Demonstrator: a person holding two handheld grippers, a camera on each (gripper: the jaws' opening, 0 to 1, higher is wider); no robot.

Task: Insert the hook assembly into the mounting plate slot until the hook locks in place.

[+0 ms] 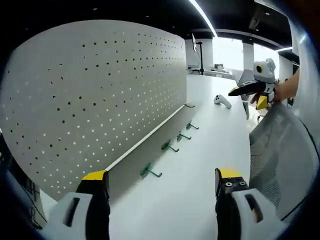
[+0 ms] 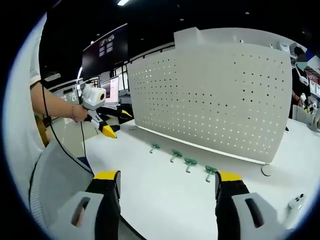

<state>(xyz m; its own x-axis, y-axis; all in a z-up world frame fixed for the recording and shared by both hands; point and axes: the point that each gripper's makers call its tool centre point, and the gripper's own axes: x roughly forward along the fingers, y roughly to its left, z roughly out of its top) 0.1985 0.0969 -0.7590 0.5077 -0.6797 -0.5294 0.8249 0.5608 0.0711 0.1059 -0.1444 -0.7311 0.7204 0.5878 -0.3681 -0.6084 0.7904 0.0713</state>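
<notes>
Left gripper (image 1: 162,182): I see its jaws apart, holding nothing.
Right gripper (image 2: 167,185): my jaws apart, likewise bare.
Hooks (image 2: 190,162): four green ones on the white table (image 2: 165,210), just before the upright pegboard (image 2: 215,95).

A smooth white desk (image 2: 165,195) carries an upright white perforated metal pegboard (image 2: 220,90), with four green-based metal hooks (image 2: 190,163) lying in front.
</notes>
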